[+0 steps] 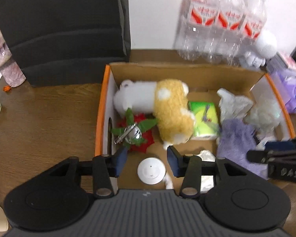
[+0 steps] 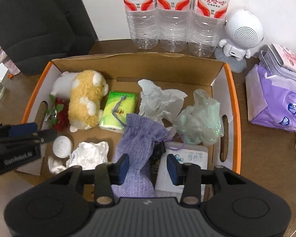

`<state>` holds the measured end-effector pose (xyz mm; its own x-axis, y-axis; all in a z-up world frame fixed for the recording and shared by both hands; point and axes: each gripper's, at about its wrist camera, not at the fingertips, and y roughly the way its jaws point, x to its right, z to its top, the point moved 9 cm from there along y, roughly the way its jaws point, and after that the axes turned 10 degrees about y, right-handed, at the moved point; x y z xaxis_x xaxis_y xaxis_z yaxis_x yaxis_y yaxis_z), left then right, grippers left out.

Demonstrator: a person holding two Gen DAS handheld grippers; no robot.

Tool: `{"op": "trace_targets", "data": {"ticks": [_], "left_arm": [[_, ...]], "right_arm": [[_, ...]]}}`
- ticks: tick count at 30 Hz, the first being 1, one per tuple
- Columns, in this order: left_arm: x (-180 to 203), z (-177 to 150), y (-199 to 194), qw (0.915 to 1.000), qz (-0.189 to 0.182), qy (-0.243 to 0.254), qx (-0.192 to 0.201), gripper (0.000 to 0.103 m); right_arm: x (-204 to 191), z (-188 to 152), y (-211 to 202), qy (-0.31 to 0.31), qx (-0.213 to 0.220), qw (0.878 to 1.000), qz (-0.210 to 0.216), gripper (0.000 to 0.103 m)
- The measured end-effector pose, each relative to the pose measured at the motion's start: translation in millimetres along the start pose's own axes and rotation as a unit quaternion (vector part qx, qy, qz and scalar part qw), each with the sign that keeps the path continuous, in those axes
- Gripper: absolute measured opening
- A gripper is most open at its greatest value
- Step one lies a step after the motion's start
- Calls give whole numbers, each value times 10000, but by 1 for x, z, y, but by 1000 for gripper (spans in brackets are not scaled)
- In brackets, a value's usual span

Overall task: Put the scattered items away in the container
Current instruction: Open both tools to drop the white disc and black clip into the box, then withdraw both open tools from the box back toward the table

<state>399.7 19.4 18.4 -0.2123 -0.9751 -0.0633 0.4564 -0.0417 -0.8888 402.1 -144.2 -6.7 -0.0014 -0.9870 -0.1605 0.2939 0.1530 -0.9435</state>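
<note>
At nine o'clock, our left gripper [image 1: 147, 157] hangs spread and empty over the white disc [image 1: 151, 170] in the cardboard box [image 2: 233, 90]. At six o'clock, our right gripper [image 2: 147, 166] stands spread beside the purple pouch [image 2: 140, 138]; closing carelessly may snag its drawstring and drag the pouch out.

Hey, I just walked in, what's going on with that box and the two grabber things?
A person is tidying loose items into the cardboard box with two handheld grippers. Both hover over the box with open jaws, holding nothing: the left gripper above a white round disc, the right gripper above a purple knit pouch. Already inside lie a plush toy, a green tissue pack and crumpled paper. Water bottles stand behind the box.
</note>
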Motion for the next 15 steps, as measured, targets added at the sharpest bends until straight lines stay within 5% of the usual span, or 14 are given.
{"op": "trace_targets", "data": {"ticks": [2, 6, 10, 15], "left_arm": [[2, 3, -12, 10000, 23, 40, 50, 55], [7, 3, -35, 9999, 82, 97, 36, 85], [10, 5, -67, 9994, 265, 225, 46, 100], [20, -2, -104, 9998, 119, 147, -94, 101]], "right_arm": [[-1, -2, -7, -20, -11, 10000, -25, 44], [-3, -10, -25, -50, -153, 9999, -28, 53], [-7, -18, -50, -100, -247, 9996, -57, 57], [-6, -25, -86, 18, -224, 9997, -72, 65]]}}
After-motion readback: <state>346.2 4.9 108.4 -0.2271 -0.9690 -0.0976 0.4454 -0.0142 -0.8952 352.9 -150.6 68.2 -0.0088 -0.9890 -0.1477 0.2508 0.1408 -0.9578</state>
